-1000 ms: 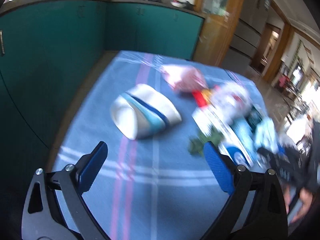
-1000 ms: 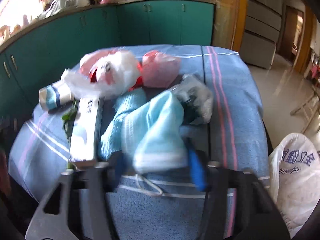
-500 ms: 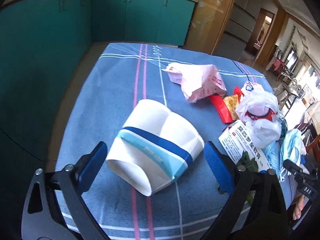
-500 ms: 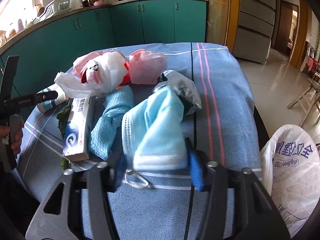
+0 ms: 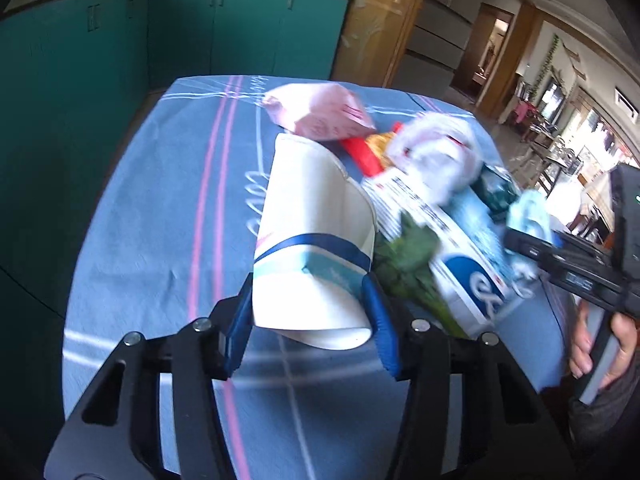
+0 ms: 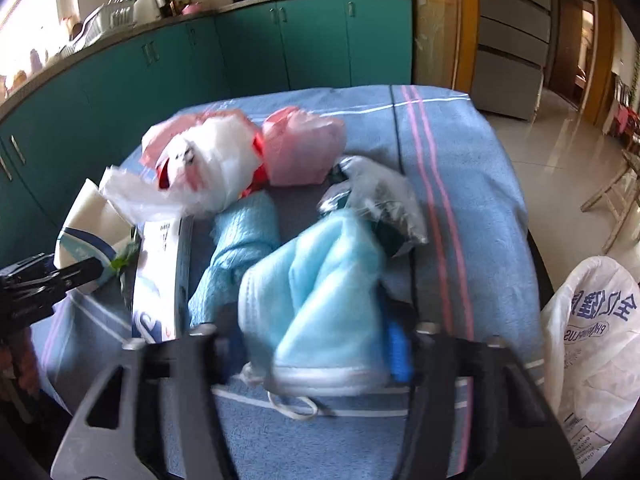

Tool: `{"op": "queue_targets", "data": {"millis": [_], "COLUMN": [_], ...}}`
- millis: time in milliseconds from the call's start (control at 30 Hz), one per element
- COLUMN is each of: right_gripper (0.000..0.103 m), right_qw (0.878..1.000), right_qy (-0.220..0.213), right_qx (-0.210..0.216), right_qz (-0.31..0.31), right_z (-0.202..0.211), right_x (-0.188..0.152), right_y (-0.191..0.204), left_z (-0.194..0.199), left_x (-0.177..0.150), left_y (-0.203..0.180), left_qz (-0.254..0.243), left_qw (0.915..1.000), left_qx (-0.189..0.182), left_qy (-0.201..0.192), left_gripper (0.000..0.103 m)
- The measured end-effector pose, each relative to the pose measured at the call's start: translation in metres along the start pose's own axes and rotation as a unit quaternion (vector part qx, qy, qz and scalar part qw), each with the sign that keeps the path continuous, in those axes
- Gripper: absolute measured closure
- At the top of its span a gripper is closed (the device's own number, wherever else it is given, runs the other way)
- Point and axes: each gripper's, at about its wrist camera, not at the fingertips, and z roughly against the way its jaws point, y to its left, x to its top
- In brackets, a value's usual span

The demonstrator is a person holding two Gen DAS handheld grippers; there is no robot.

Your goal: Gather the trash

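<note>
A crushed white paper cup [image 5: 316, 216] with blue stripes lies on the blue-clothed table [image 5: 160, 220]. Its base sits between the blue pads of my left gripper [image 5: 310, 320], whose jaws are closing and touch both sides of the cup. That cup also shows at the left of the right wrist view [image 6: 92, 224]. A light blue face mask [image 6: 320, 280] hangs in my right gripper [image 6: 314, 344], whose jaws are closing on it. One ear loop dangles below the mask.
The trash pile holds a pink bag [image 5: 320, 114], a white plastic bag [image 5: 436, 156], a toothpaste box [image 5: 448, 248], green leaves [image 5: 404, 264], a blue cloth [image 6: 240, 248] and a clear wrapper [image 6: 376, 196]. A large printed white bag [image 6: 592, 344] hangs off the table's right. Teal cabinets [image 5: 120, 40] stand behind.
My left gripper has come down around the paper cup and its jaws have narrowed from wide open onto it. The right gripper has stayed in place with the mask between its pads.
</note>
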Motion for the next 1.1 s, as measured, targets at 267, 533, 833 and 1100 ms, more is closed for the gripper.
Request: {"op": "queue_targets", "data": {"millis": [267, 533, 833, 1100], "right_gripper": [0.063, 0.063, 0.063, 0.063], "right_qw": [1.000, 0.999, 1.000, 1.000], "right_qy": [-0.019, -0.034, -0.025, -0.009], "right_qx": [-0.003, -0.008, -0.008, -0.008], "right_qz": [0.014, 0.016, 0.013, 0.009], "right_z": [0.016, 0.039, 0.042, 0.032], "right_x": [-0.005, -0.008, -0.014, -0.018], "right_y": [0.004, 0.001, -0.003, -0.004], "left_z": [0.025, 0.043, 0.036, 0.025], "left_x": [-0.017, -0.020, -0.026, -0.030], "left_y": [-0.008, -0.014, -0.024, -0.026], "left_qz": [0.010, 0.012, 0.009, 0.004], "left_qw": [0.9998, 0.9993, 0.9996, 1.0000], "left_qx": [-0.009, -0.009, -0.019, 0.002], "left_qy": [-0.013, -0.034, -0.018, 0.001], "left_gripper": [0.050, 0.050, 0.050, 0.049]}}
